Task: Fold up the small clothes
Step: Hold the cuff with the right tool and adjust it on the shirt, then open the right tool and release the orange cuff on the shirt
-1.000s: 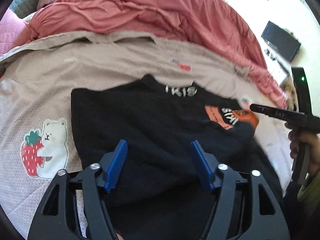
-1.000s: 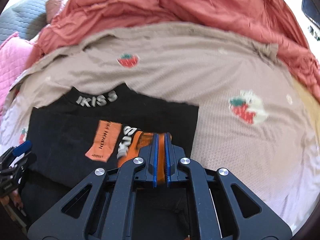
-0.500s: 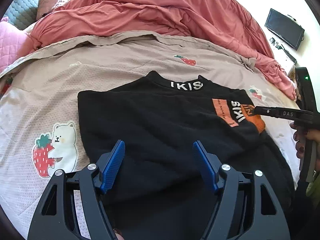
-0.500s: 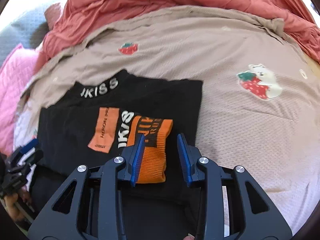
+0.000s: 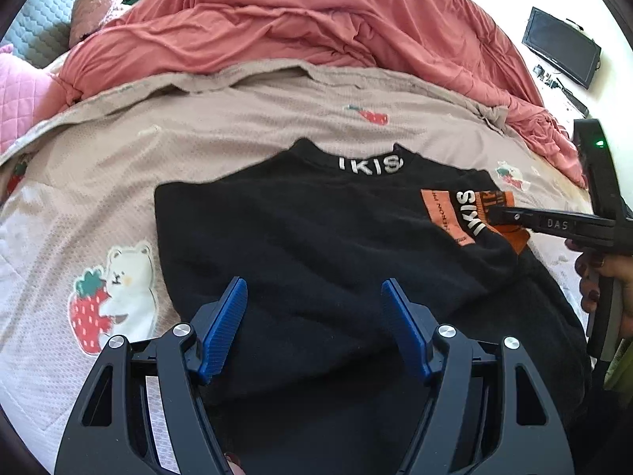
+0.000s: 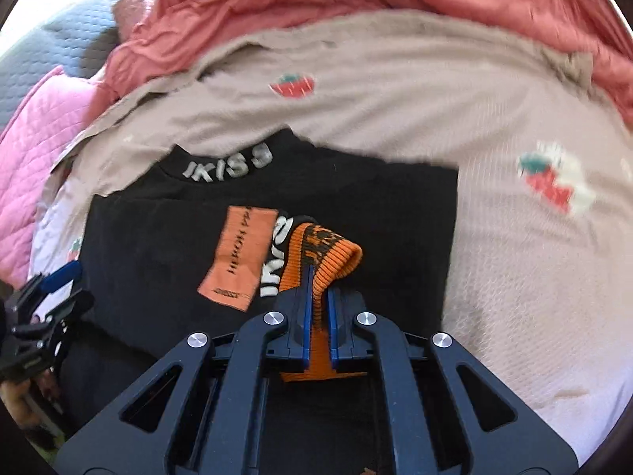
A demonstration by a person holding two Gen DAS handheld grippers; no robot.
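While my right tongs (image 6: pixel 318 304) have just been closing and now pinch the orange cuff (image 6: pixel 328 255), my left tongs (image 5: pixel 314 316) hang released over the black sweater (image 5: pixel 316 237), which lies mid-frame on the bed (image 5: pixel 237 134). It looks soft and floppy, likely to sag; the ribbed cuff seems the firmest hold.

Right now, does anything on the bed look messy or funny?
Yes. The orange ribbed cuff of the black knitted sweater is bunched up and lifted, pinched by the right gripper, instead of lying flat. Behind it, the salmon-pink duvet is heaped in a crumpled pile.
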